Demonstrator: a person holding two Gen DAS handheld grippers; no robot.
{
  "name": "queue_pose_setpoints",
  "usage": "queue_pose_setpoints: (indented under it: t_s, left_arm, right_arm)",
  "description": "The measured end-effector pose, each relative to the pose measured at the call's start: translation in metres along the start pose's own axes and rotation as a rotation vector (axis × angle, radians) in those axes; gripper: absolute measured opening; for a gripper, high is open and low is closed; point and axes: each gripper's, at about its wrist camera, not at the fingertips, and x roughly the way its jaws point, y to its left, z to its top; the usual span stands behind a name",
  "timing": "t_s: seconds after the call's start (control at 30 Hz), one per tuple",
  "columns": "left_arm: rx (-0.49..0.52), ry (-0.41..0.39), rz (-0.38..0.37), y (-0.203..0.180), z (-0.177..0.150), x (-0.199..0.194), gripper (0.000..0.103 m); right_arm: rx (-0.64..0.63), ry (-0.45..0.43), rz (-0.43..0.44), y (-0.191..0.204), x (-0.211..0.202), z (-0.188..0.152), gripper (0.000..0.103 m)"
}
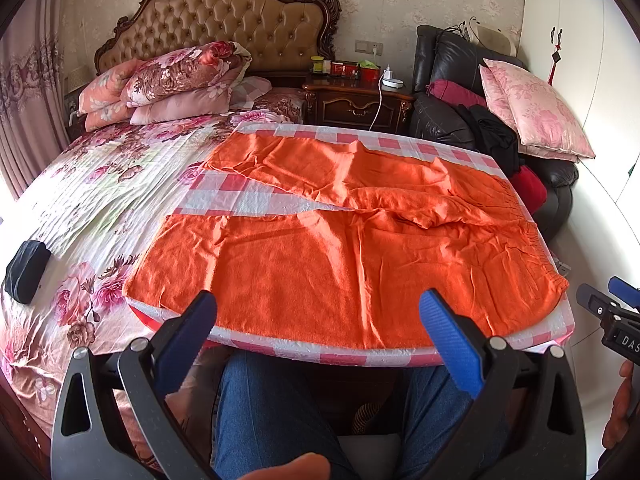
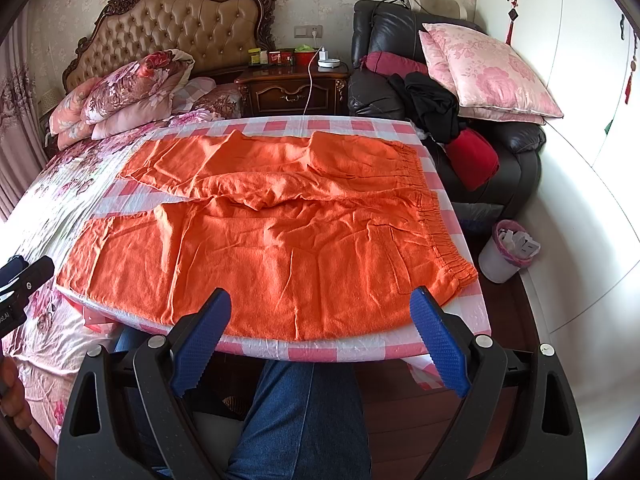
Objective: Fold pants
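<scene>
Orange pants (image 1: 340, 248) lie spread flat on a pink-and-white checked board (image 1: 248, 196), waistband to the right, both legs pointing left with a gap between them. They also show in the right wrist view (image 2: 272, 240). My left gripper (image 1: 320, 304) is open and empty, held just above the near edge of the near leg. My right gripper (image 2: 320, 300) is open and empty, above the near edge closer to the waistband (image 2: 440, 232). Each gripper shows at the edge of the other's view.
The board rests on a floral bed (image 1: 80, 208) with stacked pillows (image 1: 168, 80) at the headboard. A nightstand (image 1: 356, 100), a black armchair with cushions (image 1: 532, 116) and a bin (image 2: 508, 252) stand to the right. A person's jeans-clad legs (image 2: 304, 420) are below the board.
</scene>
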Motion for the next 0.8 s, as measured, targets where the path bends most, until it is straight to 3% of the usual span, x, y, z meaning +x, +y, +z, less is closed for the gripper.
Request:
queue_pose_setpoints:
  t_s: [0.6, 0.8]
  left_arm:
    - [-0.012, 0.011, -0.001, 0.006, -0.007, 0.007, 0.101]
    - [-0.037, 0.086, -0.022, 0.012, -0.011, 0.042, 0.101]
  right_arm:
    - [0.006, 0.016, 0.005, -0.001, 0.010, -0.013, 0.088]
    - [0.049, 0.073, 0.030, -0.028, 0.043, 0.009, 0.088]
